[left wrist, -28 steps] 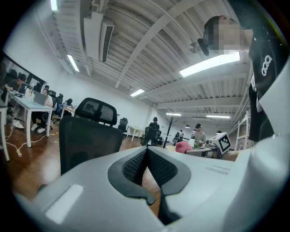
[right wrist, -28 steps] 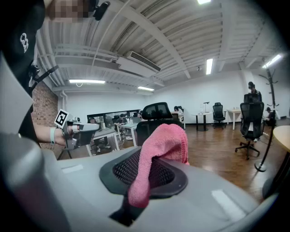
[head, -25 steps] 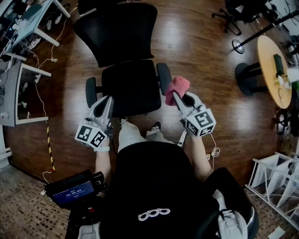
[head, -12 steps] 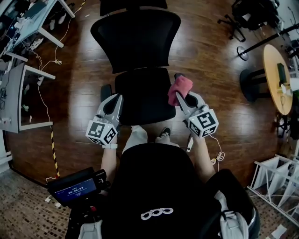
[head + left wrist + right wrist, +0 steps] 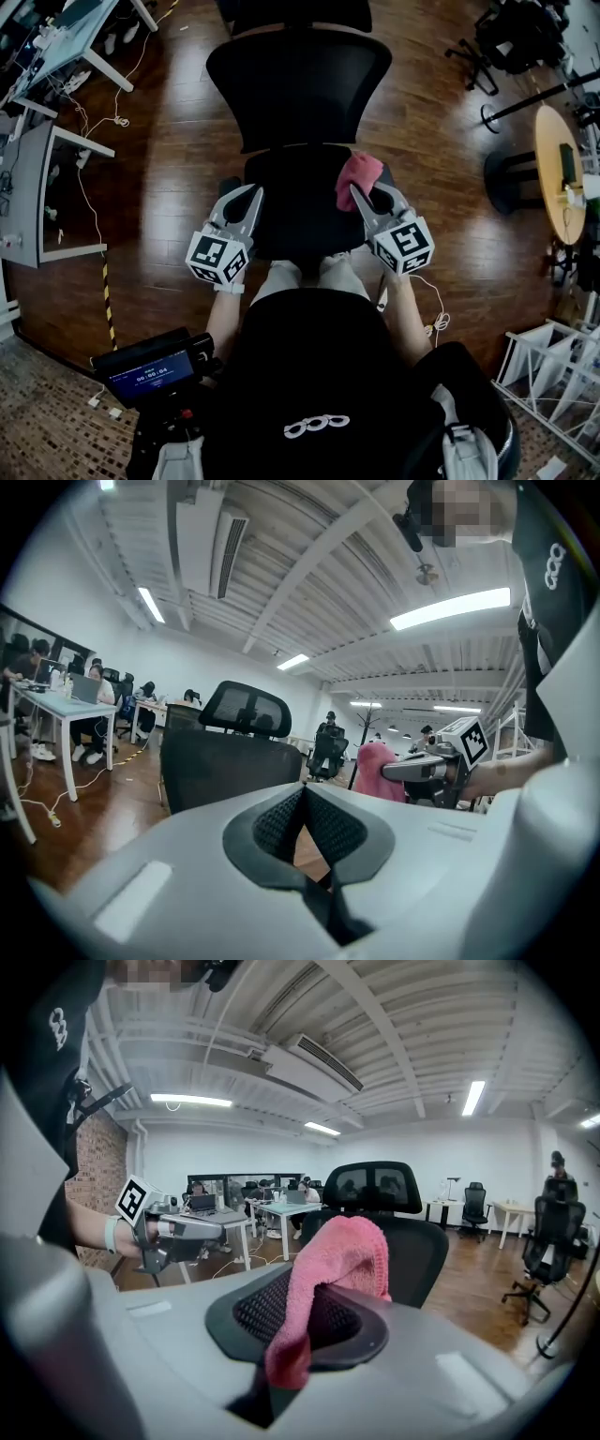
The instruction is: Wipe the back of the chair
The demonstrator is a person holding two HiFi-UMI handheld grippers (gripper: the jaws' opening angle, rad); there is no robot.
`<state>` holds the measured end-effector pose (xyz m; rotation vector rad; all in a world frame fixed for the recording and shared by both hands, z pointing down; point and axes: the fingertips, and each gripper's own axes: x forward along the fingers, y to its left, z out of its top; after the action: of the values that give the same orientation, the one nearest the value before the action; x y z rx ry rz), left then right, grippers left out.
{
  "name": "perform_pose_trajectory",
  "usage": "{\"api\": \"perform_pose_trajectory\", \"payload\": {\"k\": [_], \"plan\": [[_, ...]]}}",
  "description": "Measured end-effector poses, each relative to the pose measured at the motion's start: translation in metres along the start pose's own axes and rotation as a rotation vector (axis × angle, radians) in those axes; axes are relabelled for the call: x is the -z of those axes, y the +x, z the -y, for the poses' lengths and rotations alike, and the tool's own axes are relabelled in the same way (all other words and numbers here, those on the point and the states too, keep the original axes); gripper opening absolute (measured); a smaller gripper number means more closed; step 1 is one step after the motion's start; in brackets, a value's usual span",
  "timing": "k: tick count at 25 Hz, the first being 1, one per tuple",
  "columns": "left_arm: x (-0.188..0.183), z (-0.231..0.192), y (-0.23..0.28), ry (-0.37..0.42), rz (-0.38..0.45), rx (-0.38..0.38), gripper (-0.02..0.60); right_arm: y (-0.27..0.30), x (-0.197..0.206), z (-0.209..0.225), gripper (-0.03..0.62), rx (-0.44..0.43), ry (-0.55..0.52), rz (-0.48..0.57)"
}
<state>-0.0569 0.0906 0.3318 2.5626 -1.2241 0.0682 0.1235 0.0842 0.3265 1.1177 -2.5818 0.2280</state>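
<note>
Facing the chair back (image 5: 298, 89) — black mesh, upright beyond the seat (image 5: 300, 211); not yet touching it; pinching the pink cloth (image 5: 358, 176) in the right gripper (image 5: 362, 201), clamping one fold and leaving the bulk bunched forward as a pad, probably for pressing against the mesh; hovering it over the seat's right side; holding the left gripper (image 5: 246, 201) pressed together on nothing over the seat's left side — likely free for steadying the chair; standing close at the seat's front edge.

The black mesh-backed office chair (image 5: 298, 89) looks matt and finely woven; the pink terry cloth (image 5: 357, 176) is fluffy and rough; the dark wooden plank floor (image 5: 159, 206) gleams smooth and glossy
</note>
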Motion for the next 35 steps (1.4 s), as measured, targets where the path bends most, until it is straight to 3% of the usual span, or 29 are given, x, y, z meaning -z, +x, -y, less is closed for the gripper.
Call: {"api": "perform_pose_trajectory", "payload": {"k": [15, 25, 35], "plan": [[-0.006, -0.011, 0.041, -0.005, 0.014, -0.132, -0.009, 0.071, -0.002, 0.038, 0.038, -0.166, -0.022, -0.018], [-0.020, -0.036, 0.062, -0.007, 0.032, -0.172, -0.009, 0.193, -0.031, 0.033, 0.038, -0.281, -0.133, -0.030], [-0.016, -0.083, 0.048, -0.038, 0.023, -0.216, -0.009, 0.360, -0.076, -0.002, 0.038, -0.384, -0.222, -0.043]]}}
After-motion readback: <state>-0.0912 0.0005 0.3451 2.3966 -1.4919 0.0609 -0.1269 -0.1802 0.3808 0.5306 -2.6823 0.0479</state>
